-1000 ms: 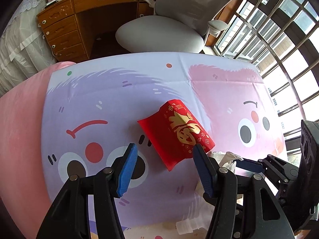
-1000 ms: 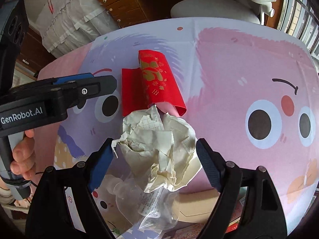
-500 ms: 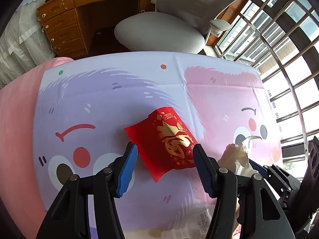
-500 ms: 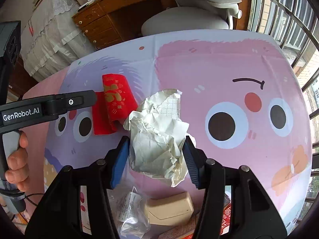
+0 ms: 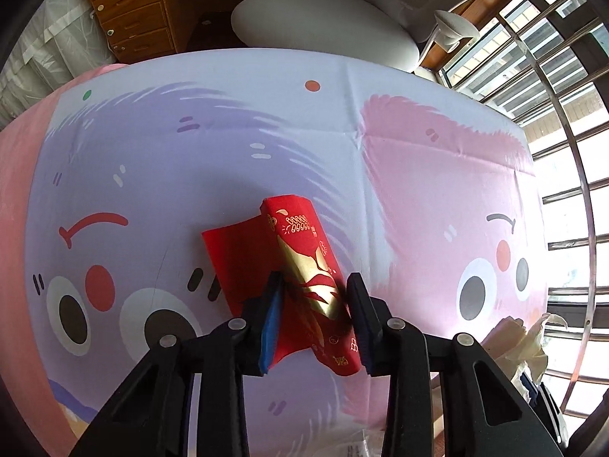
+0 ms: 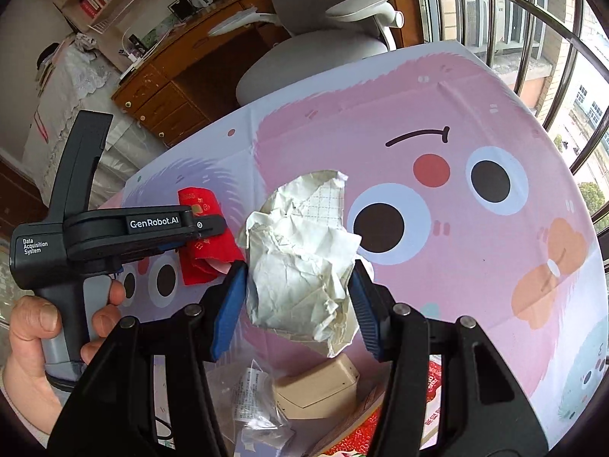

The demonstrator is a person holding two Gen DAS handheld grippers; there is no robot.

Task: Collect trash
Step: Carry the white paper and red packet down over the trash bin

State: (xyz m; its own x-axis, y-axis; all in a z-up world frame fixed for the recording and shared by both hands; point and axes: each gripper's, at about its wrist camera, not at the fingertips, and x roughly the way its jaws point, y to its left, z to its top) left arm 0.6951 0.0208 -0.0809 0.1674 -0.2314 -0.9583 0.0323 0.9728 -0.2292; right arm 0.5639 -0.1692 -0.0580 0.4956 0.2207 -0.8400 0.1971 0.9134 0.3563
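Cartoon faces in pink and lilac cover the cloth (image 5: pixel 266 144) spread over the worktop, with a grey office chair (image 5: pixel 323 26) and a wooden desk (image 5: pixel 129 11) beyond it and barred windows to the right.

From the left wrist view, the left gripper (image 5: pixel 314 312) has its blue-padded fingers (image 5: pixel 271 320) closed on a folded red envelope (image 5: pixel 300 266) with gold print. The envelope's far end rests on the cloth over a lilac face.

From the right wrist view, the right gripper (image 6: pixel 298 301) has its fingers (image 6: pixel 228 312) clamped on a crumpled ball of off-white paper (image 6: pixel 300 262), held above the pink part of the cloth. Below it, near the worktop's front edge, lie a small tan box (image 6: pixel 316 392) and a clear plastic wrapper (image 6: pixel 255 403), just beside each other. A person's hand (image 6: pixel 45 335) grips the handle of the left gripper at the left of this view.
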